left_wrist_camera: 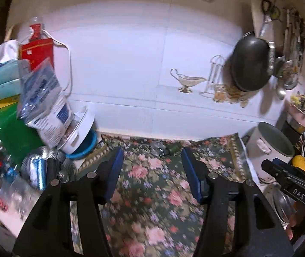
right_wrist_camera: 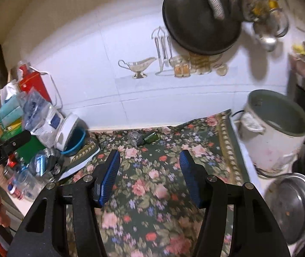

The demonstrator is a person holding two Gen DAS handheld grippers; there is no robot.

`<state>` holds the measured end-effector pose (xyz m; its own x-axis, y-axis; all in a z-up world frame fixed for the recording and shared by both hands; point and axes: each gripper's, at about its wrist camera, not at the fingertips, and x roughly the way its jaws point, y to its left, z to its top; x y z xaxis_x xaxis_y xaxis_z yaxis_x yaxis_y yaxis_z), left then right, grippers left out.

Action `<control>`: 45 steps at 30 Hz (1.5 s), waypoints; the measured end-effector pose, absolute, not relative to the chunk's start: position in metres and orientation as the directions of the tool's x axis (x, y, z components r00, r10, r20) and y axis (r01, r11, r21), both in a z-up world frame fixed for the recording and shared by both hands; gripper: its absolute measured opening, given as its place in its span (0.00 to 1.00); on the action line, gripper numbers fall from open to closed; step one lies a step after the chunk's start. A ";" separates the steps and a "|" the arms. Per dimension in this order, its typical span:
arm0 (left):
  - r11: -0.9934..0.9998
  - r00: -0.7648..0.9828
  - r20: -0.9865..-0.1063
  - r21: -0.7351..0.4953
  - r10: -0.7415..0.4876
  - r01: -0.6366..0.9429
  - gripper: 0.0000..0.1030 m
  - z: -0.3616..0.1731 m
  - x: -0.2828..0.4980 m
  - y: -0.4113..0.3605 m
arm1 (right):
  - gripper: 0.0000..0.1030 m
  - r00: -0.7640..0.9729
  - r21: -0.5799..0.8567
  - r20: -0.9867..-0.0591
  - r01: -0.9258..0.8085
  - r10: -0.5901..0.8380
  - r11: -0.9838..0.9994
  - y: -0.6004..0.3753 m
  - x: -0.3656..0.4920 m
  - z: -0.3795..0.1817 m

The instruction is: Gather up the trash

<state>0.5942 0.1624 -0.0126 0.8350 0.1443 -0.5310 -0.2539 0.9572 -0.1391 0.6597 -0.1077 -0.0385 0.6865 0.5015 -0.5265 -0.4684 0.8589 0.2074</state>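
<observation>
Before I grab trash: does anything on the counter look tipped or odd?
Yes. A green bottle lies on its side beside a clear bulb at the back of the floral cloth. At left, a white container leans tilted against a blue bowl.

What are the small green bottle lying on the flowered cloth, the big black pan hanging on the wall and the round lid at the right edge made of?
The small green bottle looks like translucent glass, though plastic is possible. The big black pan appears to be dark matte metal, perhaps coated. The round lid looks like dull, brushed steel or aluminium, with a soft grey sheen.
</observation>
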 end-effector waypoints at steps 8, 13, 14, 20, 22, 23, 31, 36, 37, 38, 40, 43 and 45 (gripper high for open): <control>0.966 0.774 -0.625 -0.127 0.098 -0.224 0.54 -0.062 0.703 0.236 | 0.52 0.611 0.272 -0.638 -0.391 0.469 0.879 -0.034 0.768 -0.088; 0.972 0.720 -0.691 -0.124 0.058 -0.198 0.54 -0.107 0.748 0.258 | 0.52 0.554 0.324 -0.703 -0.309 0.446 0.894 0.004 0.825 -0.128; 0.975 0.708 -0.705 -0.122 0.046 -0.186 0.54 -0.118 0.757 0.262 | 0.52 0.540 0.334 -0.717 -0.288 0.441 0.897 0.010 0.837 -0.138; 0.977 0.655 -0.755 -0.131 0.012 -0.168 0.54 -0.162 0.792 0.276 | 0.52 0.484 0.380 -0.772 -0.167 0.411 0.910 0.040 0.898 -0.188; 0.975 0.641 -0.767 -0.147 -0.004 -0.170 0.54 -0.172 0.801 0.281 | 0.52 0.469 0.407 -0.776 -0.139 0.422 0.903 0.045 0.911 -0.199; 0.973 0.634 -0.773 -0.157 -0.013 -0.171 0.54 -0.178 0.806 0.284 | 0.52 0.461 0.419 -0.779 -0.122 0.426 0.900 0.047 0.917 -0.205; 0.971 0.603 -0.796 -0.183 -0.056 -0.151 0.62 -0.212 0.827 0.283 | 0.52 0.405 0.479 -0.794 -0.043 0.453 0.877 0.057 0.937 -0.238; 0.976 0.573 -0.814 -0.185 -0.090 -0.110 0.63 -0.225 0.843 0.272 | 0.45 0.391 0.512 -0.779 -0.056 0.491 0.857 0.052 0.934 -0.245; 0.976 0.566 -0.818 -0.190 -0.100 -0.103 0.63 -0.229 0.847 0.269 | 0.44 0.396 0.503 -0.781 -0.061 0.483 0.862 0.050 0.932 -0.245; 0.976 0.557 -0.823 -0.197 -0.113 -0.094 0.63 -0.232 0.853 0.266 | 0.43 0.405 0.486 -0.783 -0.074 0.471 0.871 0.047 0.926 -0.242; 0.975 0.543 -0.830 -0.206 -0.130 -0.081 0.63 -0.237 0.862 0.261 | 0.43 0.425 0.463 -0.782 -0.094 0.456 0.881 0.040 0.918 -0.237; 0.975 0.524 -0.839 -0.211 -0.146 -0.067 0.63 -0.246 0.880 0.250 | 0.41 0.467 0.405 -0.784 -0.116 0.409 0.907 0.023 0.898 -0.225; 0.975 0.514 -0.844 -0.214 -0.155 -0.057 0.63 -0.251 0.889 0.244 | 0.40 0.486 0.384 -0.782 -0.118 0.390 0.916 0.012 0.890 -0.218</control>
